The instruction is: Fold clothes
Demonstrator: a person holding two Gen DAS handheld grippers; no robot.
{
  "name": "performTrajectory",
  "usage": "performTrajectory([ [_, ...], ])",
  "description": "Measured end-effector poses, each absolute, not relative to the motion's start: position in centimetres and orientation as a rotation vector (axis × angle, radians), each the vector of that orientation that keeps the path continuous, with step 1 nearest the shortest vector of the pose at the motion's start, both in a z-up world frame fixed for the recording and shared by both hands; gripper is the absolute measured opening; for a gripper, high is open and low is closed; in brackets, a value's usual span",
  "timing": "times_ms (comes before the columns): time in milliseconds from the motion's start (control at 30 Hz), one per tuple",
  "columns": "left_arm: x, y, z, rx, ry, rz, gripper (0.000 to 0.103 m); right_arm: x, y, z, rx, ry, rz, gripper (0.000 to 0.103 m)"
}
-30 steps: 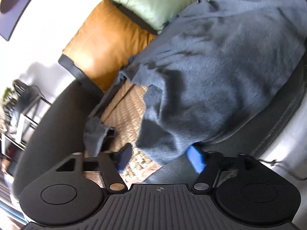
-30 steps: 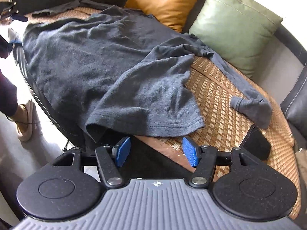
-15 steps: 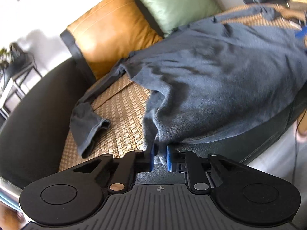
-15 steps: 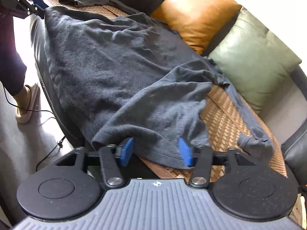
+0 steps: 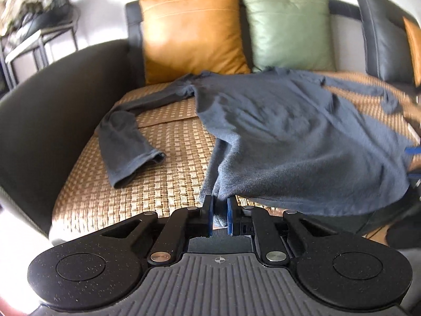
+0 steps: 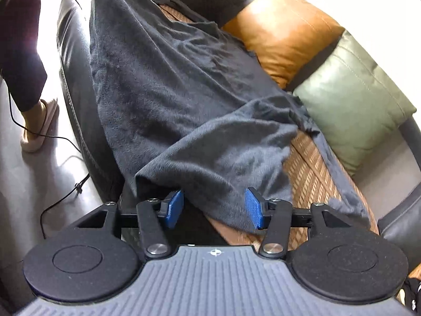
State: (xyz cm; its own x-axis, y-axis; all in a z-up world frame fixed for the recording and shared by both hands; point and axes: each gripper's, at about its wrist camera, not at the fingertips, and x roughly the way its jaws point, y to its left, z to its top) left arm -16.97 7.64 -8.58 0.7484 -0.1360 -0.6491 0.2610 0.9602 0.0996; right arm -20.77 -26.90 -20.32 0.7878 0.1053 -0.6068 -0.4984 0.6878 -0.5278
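Observation:
A dark grey long-sleeved shirt point(image 5: 297, 142) lies spread over the woven mat point(image 5: 163, 163) on a sofa. One sleeve point(image 5: 123, 142) trails off to the left. My left gripper point(image 5: 219, 212) is shut on the shirt's bottom hem corner, which is lifted off the mat. In the right wrist view the shirt point(image 6: 179, 100) drapes across the seat toward the sofa's front edge. My right gripper point(image 6: 214, 208) is open, its blue pads on either side of the other hem corner, with cloth lying between them.
An orange cushion point(image 5: 192, 31) and a green cushion point(image 5: 286, 26) lean on the sofa back. A black armrest point(image 5: 47, 100) stands at the left. A person's leg point(image 6: 23, 47) and a slipper stand on the floor by a black cable point(image 6: 63, 142). A side table point(image 5: 34, 42) is at far left.
My left gripper closed on the hem corner and lifted it, swinging to face the sofa back. My right gripper moved in until the other hem corner lies between its open pads.

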Motion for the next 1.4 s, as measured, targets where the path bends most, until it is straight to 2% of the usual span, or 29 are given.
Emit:
performTrajectory([
  [67, -17.1, 8.4, -8.2, 0.172, 0.693, -0.196, 0.0, -20.3, -27.0, -20.3, -0.724, 0.594, 0.37, 0.052],
  [133, -17.2, 9.1, -7.9, 0.155, 0.692, -0.173, 0.0, -20.3, -27.4, -19.7, -0.675, 0.618, 0.404, 0.02],
  [233, -17.3, 10.2, -7.4, 0.129, 0.692, -0.138, 0.0, -21.1, -28.1, -18.2, -0.605, 0.621, 0.418, 0.004],
  [467, -17.3, 12.1, -7.5, 0.087, 0.729, -0.107, 0.0, -22.1, -32.6, -12.6, -0.341, 0.604, 0.296, 0.004],
  [533, -17.0, 11.9, -8.3, 0.091, 0.76, -0.135, 0.0, -21.6, -33.8, -12.7, -0.277, 0.67, 0.263, 0.004],
  [567, -16.8, 11.6, -8.7, 0.095, 0.775, -0.151, 0.003, -21.1, -34.3, -13.2, -0.257, 0.731, 0.248, 0.004],
  [600, -16.6, 11.3, -9.1, 0.104, 0.782, -0.163, 0.021, -20.6, -34.9, -13.7, -0.236, 0.791, 0.233, 0.004],
  [667, -16.1, 10.5, -9.8, 0.123, 0.796, -0.186, 0.025, -19.8, -35.5, -14.8, -0.22, 0.889, 0.219, 0.004],
  [733, -15.4, 9.7, -10.1, 0.145, 0.794, -0.205, 0.036, -19.7, -35.4, -15.2, -0.216, 0.942, 0.256, 0.004],
  [800, -14.5, 8.8, -10.2, 0.166, 0.783, -0.225, 0.061, -19.0, -36.0, -14.4, -0.164, 0.906, 0.26, 0.006],
  [867, -13.0, 7.8, -10.3, 0.183, 0.77, -0.244, 0.063, -18.3, -36.6, -13.7, -0.11, 0.867, 0.263, 0.014],
  [933, -11.3, 6.6, -10.4, 0.193, 0.771, -0.262, 0.064, -17.6, -37.2, -12.9, -0.058, 0.829, 0.266, 0.028],
  [1000, -9.6, 5.4, -10.9, 0.214, 0.792, -0.282, 0.067, -16.9, -37.7, -12.2, -0.005, 0.789, 0.269, 0.035],
  [1200, -8.0, 3.4, -13.2, 0.291, 0.86, -0.33, 0.068, -14.1, -38.0, -14.5, -0.022, 0.863, 0.264, 0.038],
  [1233, -7.9, 3.3, -13.4, 0.294, 0.864, -0.334, 0.068, -14.2, -37.9, -14.9, -0.016, 0.878, 0.271, 0.04],
  [1267, -7.9, 3.2, -13.6, 0.291, 0.87, -0.342, 0.06, -14.2, -37.8, -15.2, -0.01, 0.897, 0.282, 0.04],
  [1300, -7.8, 3.2, -13.5, 0.266, 0.885, -0.369, 0.019, -14.3, -37.6, -15.6, -0.004, 0.916, 0.294, 0.04],
  [1333, -7.6, 3.2, -13.3, 0.239, 0.903, -0.395, 0.0, -14.3, -37.4, -16.0, 0.003, 0.935, 0.306, 0.022],
  [1367, -7.5, 3.4, -12.7, 0.203, 0.927, -0.416, 0.0, -14.2, -37.3, -16.1, 0.029, 0.953, 0.327, 0.006],
  [1400, -7.3, 3.6, -11.9, 0.166, 0.945, -0.438, 0.0, -14.1, -37.4, -15.3, 0.081, 0.952, 0.358, 0.006],
])
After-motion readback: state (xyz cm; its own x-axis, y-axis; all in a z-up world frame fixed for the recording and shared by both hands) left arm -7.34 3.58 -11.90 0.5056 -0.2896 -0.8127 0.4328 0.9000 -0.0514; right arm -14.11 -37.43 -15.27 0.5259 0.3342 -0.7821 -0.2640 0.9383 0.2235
